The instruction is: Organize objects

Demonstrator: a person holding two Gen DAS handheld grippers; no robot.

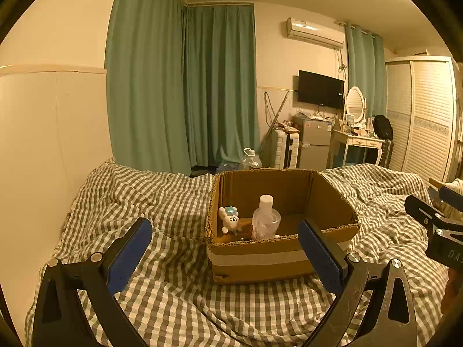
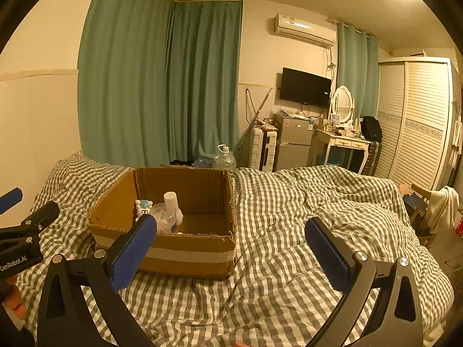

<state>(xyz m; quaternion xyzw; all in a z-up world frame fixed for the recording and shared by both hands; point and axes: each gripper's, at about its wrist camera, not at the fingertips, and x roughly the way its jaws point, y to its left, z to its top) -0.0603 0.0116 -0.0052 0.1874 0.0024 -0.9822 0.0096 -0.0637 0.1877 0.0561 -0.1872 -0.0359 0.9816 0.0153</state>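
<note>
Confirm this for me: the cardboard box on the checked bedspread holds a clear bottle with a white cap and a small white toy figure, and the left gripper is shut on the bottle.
Not quite. The left gripper is open and holds nothing; the left wrist view shows its blue pads spread wide in front of the cardboard box. The rest stands: the clear bottle and small white toy figure sit inside the box on the checked bedspread.

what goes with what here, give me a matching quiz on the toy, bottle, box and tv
Things:
1. toy
2. bottle
3. box
4. tv

Descriptions:
a. clear, white cap
b. on the far wall
c. on the checked bedding, open top
d. white with blue on top, box's left corner

Pairs: 1-d, 2-a, 3-c, 4-b
</note>
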